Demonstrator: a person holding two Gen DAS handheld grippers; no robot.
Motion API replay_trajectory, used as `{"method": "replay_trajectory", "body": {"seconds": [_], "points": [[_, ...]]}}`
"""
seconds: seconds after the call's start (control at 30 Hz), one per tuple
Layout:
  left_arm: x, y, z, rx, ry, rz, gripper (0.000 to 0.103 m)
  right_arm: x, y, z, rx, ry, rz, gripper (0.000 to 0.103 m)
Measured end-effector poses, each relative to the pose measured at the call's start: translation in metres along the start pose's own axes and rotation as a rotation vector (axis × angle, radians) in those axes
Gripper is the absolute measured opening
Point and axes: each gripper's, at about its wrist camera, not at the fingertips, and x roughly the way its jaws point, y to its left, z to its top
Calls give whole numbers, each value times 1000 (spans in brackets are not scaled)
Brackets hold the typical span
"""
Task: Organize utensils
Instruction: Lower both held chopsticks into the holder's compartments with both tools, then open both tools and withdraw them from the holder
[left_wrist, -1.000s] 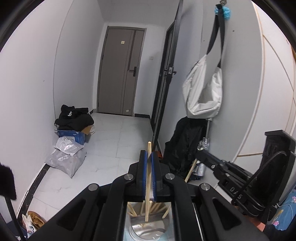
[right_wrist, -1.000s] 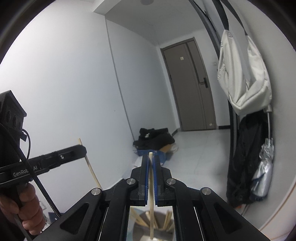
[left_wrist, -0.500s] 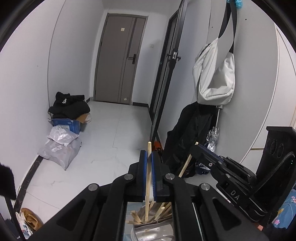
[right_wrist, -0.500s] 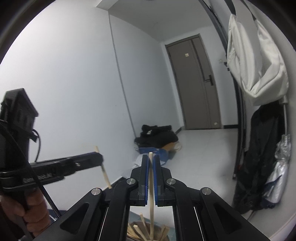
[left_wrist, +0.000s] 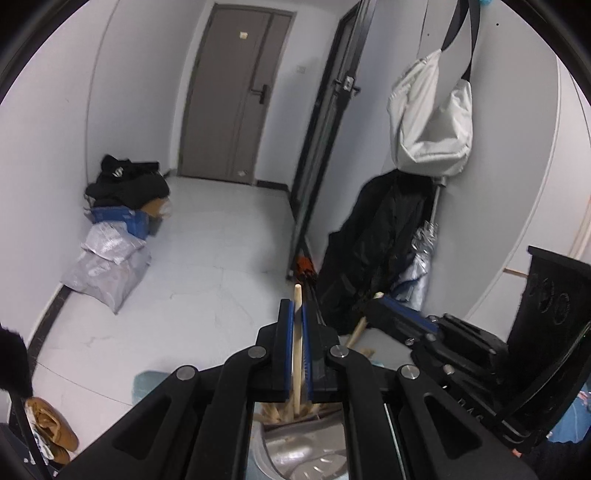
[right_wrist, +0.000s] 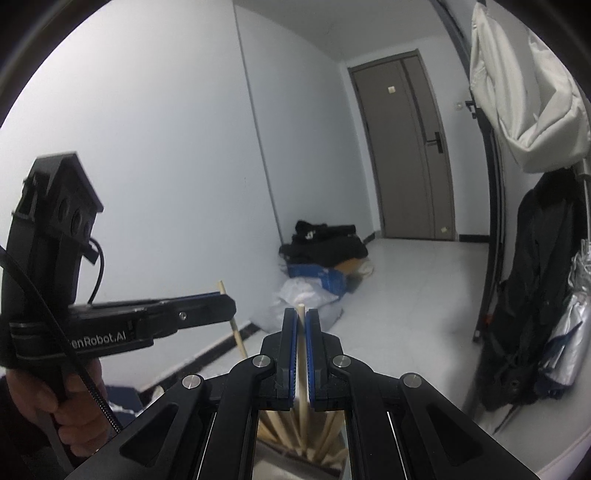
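My left gripper (left_wrist: 297, 310) is shut on a wooden chopstick (left_wrist: 296, 343) that stands upright between its blue pads. Its lower end reaches into a metal holder (left_wrist: 306, 450) with several more chopsticks, seen under the jaws. My right gripper (right_wrist: 301, 319) is shut on a second wooden chopstick (right_wrist: 302, 354), also upright above the bundle of chopsticks (right_wrist: 295, 432) in the holder. In the left wrist view the right gripper (left_wrist: 384, 302) comes in from the right with its stick slanting down. In the right wrist view the left gripper (right_wrist: 227, 306) comes in from the left, held by a hand (right_wrist: 44, 402).
A hallway lies ahead with a brown door (left_wrist: 236, 88). Black clothes on a blue box (left_wrist: 118, 214) and grey bags (left_wrist: 107, 262) sit by the left wall. A white bag (left_wrist: 432, 118) hangs over a dark coat (left_wrist: 376, 243) and a folded umbrella (left_wrist: 421, 258) on the right.
Both grippers have sunk toward the metal holder with their chopsticks still clamped. The bundle of chopsticks in the holder shows higher and closer under the jaws.
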Motion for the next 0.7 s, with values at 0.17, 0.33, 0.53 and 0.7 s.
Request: {"method": "replay_trajectory", "body": {"seconds": [0.17, 0.33, 0.53, 0.7], "points": [[8, -9, -13, 43, 43, 4, 1, 2, 1, -17, 9, 60, 3, 4], [11, -8, -23, 55, 81, 10, 1, 3, -1, -30, 30, 112, -11, 4], [16, 1, -34, 25, 133, 52, 1, 0, -5, -31, 59, 119, -1, 5], [7, -3, -34, 11, 127, 60, 2, -9, -1, -29, 69, 107, -8, 7]]}}
